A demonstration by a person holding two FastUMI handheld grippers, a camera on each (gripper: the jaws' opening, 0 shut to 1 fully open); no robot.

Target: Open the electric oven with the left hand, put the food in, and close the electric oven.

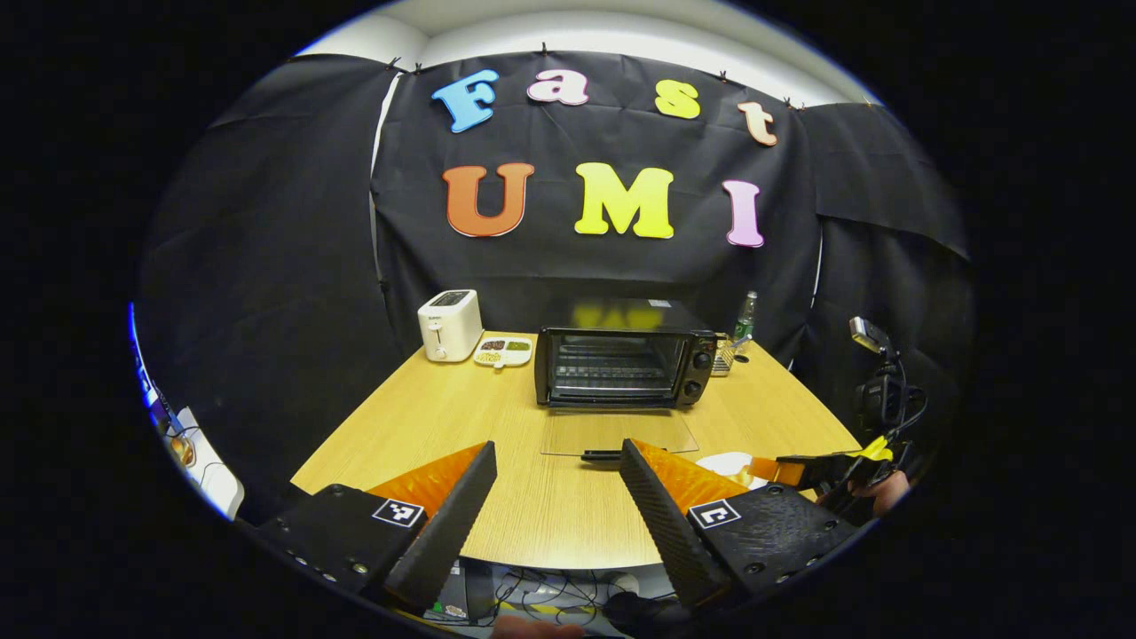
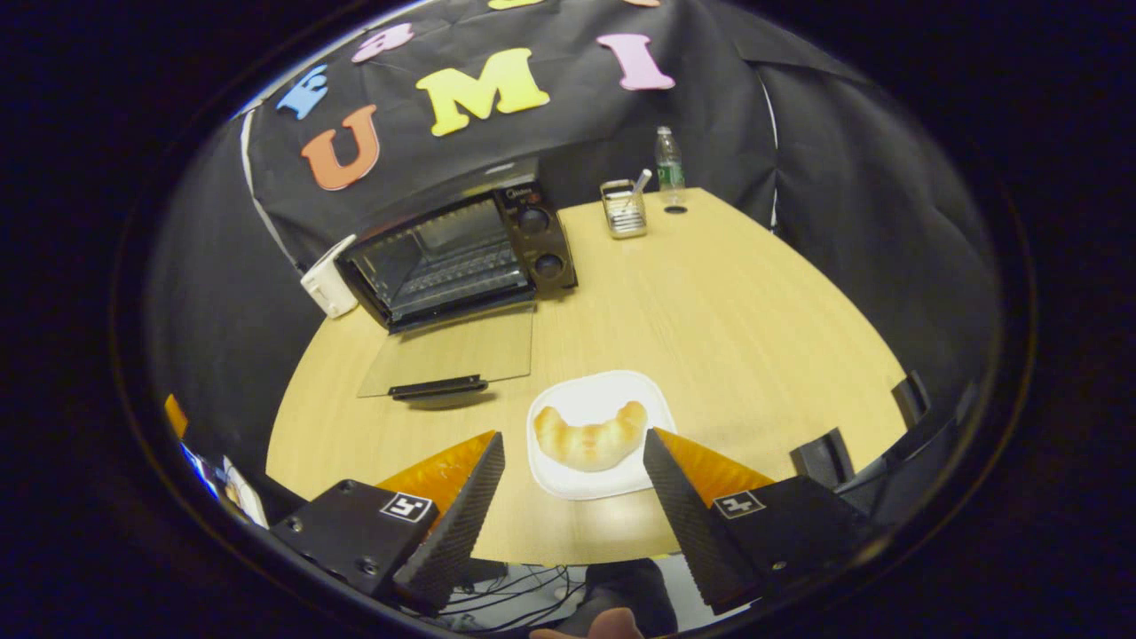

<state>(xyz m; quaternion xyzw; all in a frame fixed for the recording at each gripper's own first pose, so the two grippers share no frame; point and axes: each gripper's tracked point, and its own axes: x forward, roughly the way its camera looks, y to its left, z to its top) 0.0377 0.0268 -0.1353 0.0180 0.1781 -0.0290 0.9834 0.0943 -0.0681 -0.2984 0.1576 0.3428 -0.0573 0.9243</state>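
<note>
In the left gripper view, the oven (image 1: pixel 624 366) sits at the far middle of the table (image 1: pixel 426 426), black, with two knobs on its right side. Its glass door (image 1: pixel 619 434) is folded down flat onto the table, the dark handle (image 1: pixel 602 455) at its near edge, and the wire rack inside shows. The left gripper (image 1: pixel 557 475) hangs over the near table edge with its fingers spread wide, holding nothing and touching nothing; the door handle lies just beyond its right finger. A white toaster (image 1: pixel 451 325) and a small dish (image 1: pixel 503 351) stand left of the oven, a wire holder (image 1: pixel 726 352) and a bottle (image 1: pixel 745 316) to its right. At the right edge the right gripper (image 1: pixel 821 469) reaches in over a white plate (image 1: pixel 729 463), a hand (image 1: pixel 874 491) behind it.

In the right gripper view, a croissant (image 2: pixel 589 438) lies on the plate (image 2: pixel 612 392) near the table's front edge, curved with its ends pointing away. The right gripper (image 2: pixel 575 484) is wide open and empty, its fingers on either side of the plate's near part; contact cannot be told. The open oven (image 2: pixel 461 253) stands beyond to the left, its door (image 2: pixel 453 355) lying between it and the plate. Bottle (image 2: pixel 669 165) and holder (image 2: pixel 624 209) stand at the far edge.
</note>
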